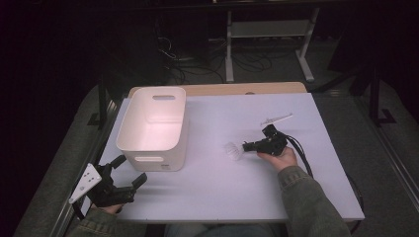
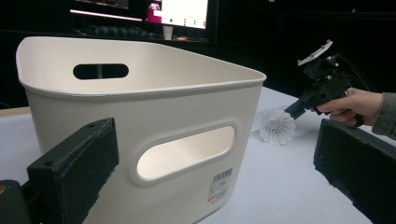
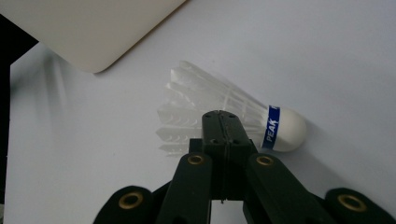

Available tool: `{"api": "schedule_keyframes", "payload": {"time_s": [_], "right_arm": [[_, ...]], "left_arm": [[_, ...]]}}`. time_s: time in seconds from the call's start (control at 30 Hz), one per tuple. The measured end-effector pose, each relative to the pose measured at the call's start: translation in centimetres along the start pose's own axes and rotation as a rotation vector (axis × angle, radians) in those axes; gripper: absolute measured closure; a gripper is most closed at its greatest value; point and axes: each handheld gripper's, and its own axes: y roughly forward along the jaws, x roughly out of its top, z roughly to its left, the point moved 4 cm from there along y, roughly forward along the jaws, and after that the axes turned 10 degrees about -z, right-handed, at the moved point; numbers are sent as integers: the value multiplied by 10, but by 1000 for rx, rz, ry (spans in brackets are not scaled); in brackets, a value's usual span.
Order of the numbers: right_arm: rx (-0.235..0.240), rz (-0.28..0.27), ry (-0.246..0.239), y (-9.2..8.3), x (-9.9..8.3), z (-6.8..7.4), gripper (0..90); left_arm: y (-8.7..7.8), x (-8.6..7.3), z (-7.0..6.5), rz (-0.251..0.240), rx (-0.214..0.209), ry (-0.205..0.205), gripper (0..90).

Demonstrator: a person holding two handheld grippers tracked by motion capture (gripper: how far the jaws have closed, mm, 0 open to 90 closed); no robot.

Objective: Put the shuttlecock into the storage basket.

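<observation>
A white feather shuttlecock (image 1: 232, 150) with a blue band on its cork lies on its side on the white table (image 1: 222, 190), just right of a white plastic bin (image 1: 158, 159). My right gripper (image 1: 246, 146) is shut, its jaws pressed together with nothing between them. In the right gripper view its tip (image 3: 222, 122) sits right at the shuttlecock's (image 3: 210, 98) feathers, near the cork. My left gripper (image 1: 129, 170) stands open at the table's front left, pointing at the bin's (image 2: 154, 112) near wall. The left gripper view also shows the right gripper (image 2: 292, 111) beside the shuttlecock (image 2: 278, 128).
The bin has handle slots and looks empty inside; its rounded corner (image 3: 93, 28) lies close behind the shuttlecock. A wooden board (image 1: 222, 89) runs along the table's far edge. Beyond it stand a white desk frame (image 1: 269, 34) and cables on the floor.
</observation>
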Motion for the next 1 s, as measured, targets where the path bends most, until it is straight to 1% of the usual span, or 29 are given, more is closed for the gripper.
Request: {"api": "schedule_keyframes", "payload": {"time_s": [0.2,0.37,0.43,0.6,0.63,0.67,0.73,0.77,0.97,1.0], "right_arm": [[11,1,-8,8,3,2,891],[8,-17,-5,14,8,2,890],[10,-16,7,15,7,1,891],[-2,-26,7,15,8,-3,890],[1,-25,14,15,9,-3,890],[0,-27,3,15,10,-4,891],[-5,-28,1,16,13,-5,891],[0,-33,1,16,14,-5,890],[13,-11,-16,27,16,-2,890],[12,-7,-7,29,15,-2,890]], "left_arm": [[0,0,0,-2,0,-4,0],[0,0,0,-3,-3,0,0],[0,0,0,-3,-3,-1,0],[0,0,0,-2,-2,-4,0],[0,0,0,-2,-2,-5,0],[0,0,0,-3,-2,-4,0],[0,0,0,-4,-3,-3,0],[0,0,0,-3,-3,-2,0],[0,0,0,-2,-3,-2,0],[0,0,0,-2,-3,-2,0]]}}
